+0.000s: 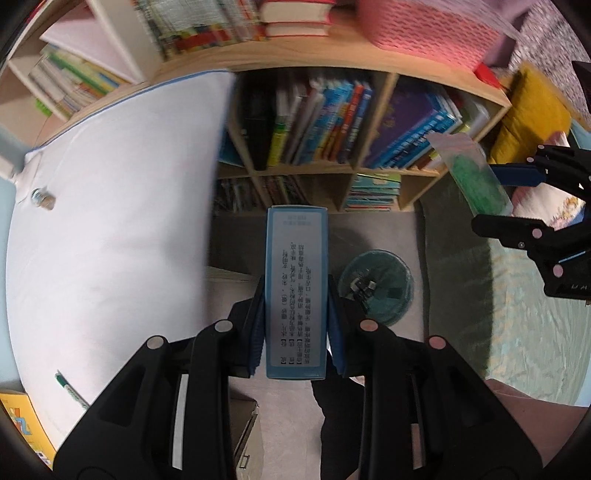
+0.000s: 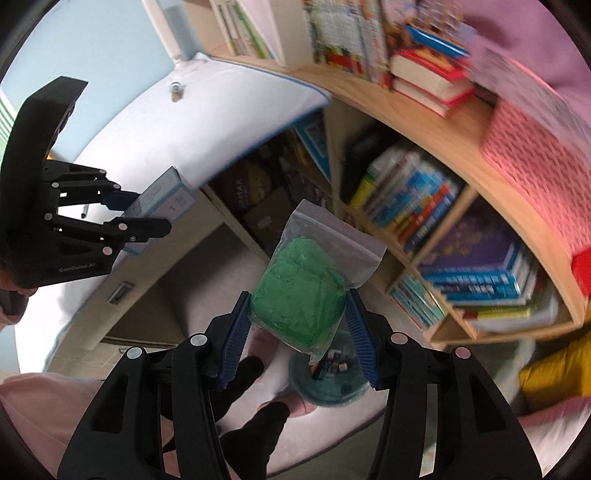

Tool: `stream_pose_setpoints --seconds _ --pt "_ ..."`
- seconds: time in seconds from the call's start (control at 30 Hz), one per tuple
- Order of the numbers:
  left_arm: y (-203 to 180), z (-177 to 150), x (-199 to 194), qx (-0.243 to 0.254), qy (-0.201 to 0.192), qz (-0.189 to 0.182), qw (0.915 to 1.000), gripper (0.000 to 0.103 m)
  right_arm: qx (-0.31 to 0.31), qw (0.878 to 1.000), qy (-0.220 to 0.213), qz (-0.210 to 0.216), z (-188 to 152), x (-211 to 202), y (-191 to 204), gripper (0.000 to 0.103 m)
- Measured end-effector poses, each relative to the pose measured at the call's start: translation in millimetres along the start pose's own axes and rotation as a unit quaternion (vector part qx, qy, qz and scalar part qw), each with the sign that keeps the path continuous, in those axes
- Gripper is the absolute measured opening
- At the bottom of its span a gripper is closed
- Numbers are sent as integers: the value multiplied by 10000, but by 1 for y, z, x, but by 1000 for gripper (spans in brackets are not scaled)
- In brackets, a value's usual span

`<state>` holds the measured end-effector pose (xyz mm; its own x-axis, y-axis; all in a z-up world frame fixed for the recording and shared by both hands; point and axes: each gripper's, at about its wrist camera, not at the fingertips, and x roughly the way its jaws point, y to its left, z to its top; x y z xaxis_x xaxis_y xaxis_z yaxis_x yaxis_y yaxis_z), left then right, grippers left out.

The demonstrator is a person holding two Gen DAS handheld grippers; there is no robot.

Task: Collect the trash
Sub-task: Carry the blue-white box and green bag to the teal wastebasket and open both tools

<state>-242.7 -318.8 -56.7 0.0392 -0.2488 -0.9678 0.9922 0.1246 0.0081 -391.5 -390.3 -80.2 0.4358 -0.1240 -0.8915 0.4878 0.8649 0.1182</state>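
My left gripper (image 1: 296, 332) is shut on a long blue and white printed box (image 1: 296, 291) and holds it in the air; both also show in the right wrist view, the gripper (image 2: 136, 212) and the box (image 2: 159, 201). My right gripper (image 2: 299, 325) is shut on a clear zip bag of green stuff (image 2: 303, 295), also seen in the left wrist view (image 1: 476, 177). A round teal bin lined with a bag (image 1: 376, 286) stands on the floor below both grippers, with small bits of trash inside; it also shows in the right wrist view (image 2: 328, 384).
A white desk top (image 1: 110, 229) lies at the left with a pen (image 1: 70, 391) and a yellow book (image 1: 22, 424). A wooden bookcase full of books (image 1: 332, 140) stands behind. A pink basket (image 1: 424, 33) sits on top. A bed (image 1: 524, 314) is at the right.
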Motion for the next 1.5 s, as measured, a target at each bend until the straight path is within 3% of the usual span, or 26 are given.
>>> stream_pose_setpoints --seconds 0.7,1.07,1.5 --pt "-121 -5 47 919 536 -463 9932 26 908 9953 332 1 -101 -5 -65 52" --pt "-152 -14 70 1333 847 -610 9856 26 1298 9898 578 104 -137 8 -73 52" --pt "-167 -27 100 1691 1164 -681 9763 26 1459 9858 802 219 -152 24 -67 52"
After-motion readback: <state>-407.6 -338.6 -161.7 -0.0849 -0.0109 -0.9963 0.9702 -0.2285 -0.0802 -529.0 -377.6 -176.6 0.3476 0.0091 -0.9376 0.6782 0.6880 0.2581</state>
